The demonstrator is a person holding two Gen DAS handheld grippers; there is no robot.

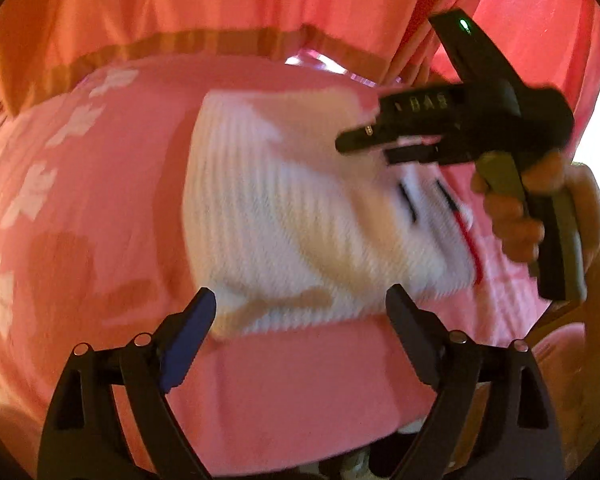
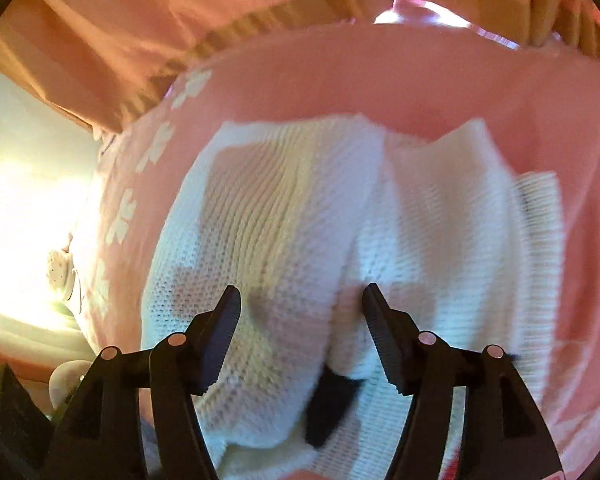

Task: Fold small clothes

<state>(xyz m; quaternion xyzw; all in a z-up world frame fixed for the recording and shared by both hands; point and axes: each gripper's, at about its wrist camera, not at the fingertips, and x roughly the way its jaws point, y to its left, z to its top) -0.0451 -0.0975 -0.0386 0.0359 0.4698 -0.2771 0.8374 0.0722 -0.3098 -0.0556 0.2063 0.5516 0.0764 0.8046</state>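
A white ribbed knit garment [image 1: 280, 208] lies folded on a pink cloth, with black and red marks near its right end. My left gripper [image 1: 300, 292] hangs open just above the garment's near edge, nothing between its fingers. A hand [image 1: 516, 220] holds my right gripper [image 1: 364, 148] over the garment's far right part. In the right wrist view the garment [image 2: 300, 200] fills the middle with a fold running down it. There my right gripper [image 2: 301, 289] stands open over that fold, its pads apart from the knit. A dark patch [image 2: 332, 404] shows low on the garment.
The pink cloth [image 1: 100, 200] carries a row of white flower prints [image 2: 156, 148] along its left side. Orange-pink fabric with a brown band [image 1: 180, 40] hangs behind it. A small white object [image 2: 60, 272] lies in bright light at the left.
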